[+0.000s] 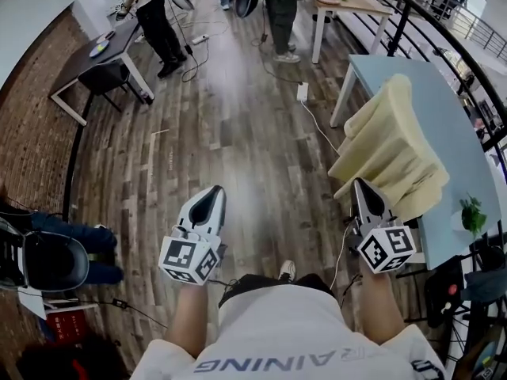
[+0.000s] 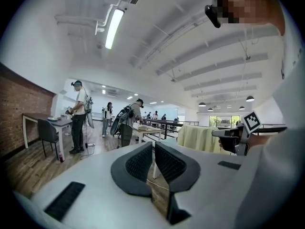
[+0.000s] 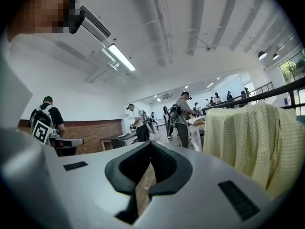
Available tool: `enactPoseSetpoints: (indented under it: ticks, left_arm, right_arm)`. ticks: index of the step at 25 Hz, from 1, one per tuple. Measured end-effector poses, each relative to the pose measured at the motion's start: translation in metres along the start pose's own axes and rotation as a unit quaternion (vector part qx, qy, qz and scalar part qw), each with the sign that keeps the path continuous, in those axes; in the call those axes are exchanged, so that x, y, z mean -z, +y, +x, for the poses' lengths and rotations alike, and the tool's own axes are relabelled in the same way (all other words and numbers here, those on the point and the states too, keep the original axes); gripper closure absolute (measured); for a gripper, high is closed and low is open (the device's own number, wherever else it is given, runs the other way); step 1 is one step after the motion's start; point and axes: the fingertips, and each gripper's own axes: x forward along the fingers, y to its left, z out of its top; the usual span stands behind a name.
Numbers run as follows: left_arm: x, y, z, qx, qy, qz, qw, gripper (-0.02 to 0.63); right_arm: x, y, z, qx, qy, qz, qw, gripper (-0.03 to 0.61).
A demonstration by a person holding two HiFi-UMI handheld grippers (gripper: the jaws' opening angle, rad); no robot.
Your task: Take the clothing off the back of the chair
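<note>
The pale yellow clothing [image 1: 392,145] hangs draped over a chair back beside the light blue table [image 1: 451,125]; the chair itself is hidden under it. My right gripper [image 1: 360,185] is shut and empty, its tip just short of the cloth's lower near edge. My left gripper [image 1: 212,198] is shut and empty over the wood floor, well left of the cloth. The right gripper view has the checked yellow clothing [image 3: 252,137] close at the right of its closed jaws [image 3: 149,149]. In the left gripper view the clothing [image 2: 200,137] lies further off, right of the shut gripper [image 2: 153,150].
Several people stand at the far end near a wooden table [image 1: 352,2]. A dark desk [image 1: 95,54] with a black chair stands at the left. A power strip [image 1: 302,92] and cable lie on the floor. A black railing [image 1: 444,34] runs along the right. A seated person's legs [image 1: 75,240] are at the left.
</note>
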Motion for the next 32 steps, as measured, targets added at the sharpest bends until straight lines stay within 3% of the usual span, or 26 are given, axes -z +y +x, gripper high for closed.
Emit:
enactPoseSetpoints:
  ticks: [8, 15, 21, 28, 32]
  left_arm:
    - [-0.012, 0.023, 0.098, 0.047, 0.005, 0.003, 0.9989, 0.568]
    - [-0.018, 0.049, 0.222, 0.161, 0.023, -0.002, 0.9868, 0.568]
    - [-0.039, 0.038, 0.312, 0.273, 0.026, 0.018, 0.9616, 0.568]
    - [-0.042, -0.012, 0.371, 0.398, 0.045, 0.029, 0.9158, 0.568]
    - [-0.038, -0.061, 0.389, 0.454, 0.055, 0.032, 0.8888, 0.568]
  right_arm:
    - [-0.015, -0.044, 0.050, 0.048, -0.007, -0.014, 0.999, 0.555]
    - [-0.027, -0.084, 0.092, 0.162, -0.022, -0.006, 0.987, 0.555]
    - [-0.053, -0.111, 0.096, 0.261, -0.062, -0.010, 0.963, 0.555]
    - [-0.067, -0.129, 0.030, 0.406, -0.102, -0.008, 0.908, 0.555]
    - [-0.069, -0.138, -0.014, 0.461, -0.105, 0.002, 0.881, 0.555]
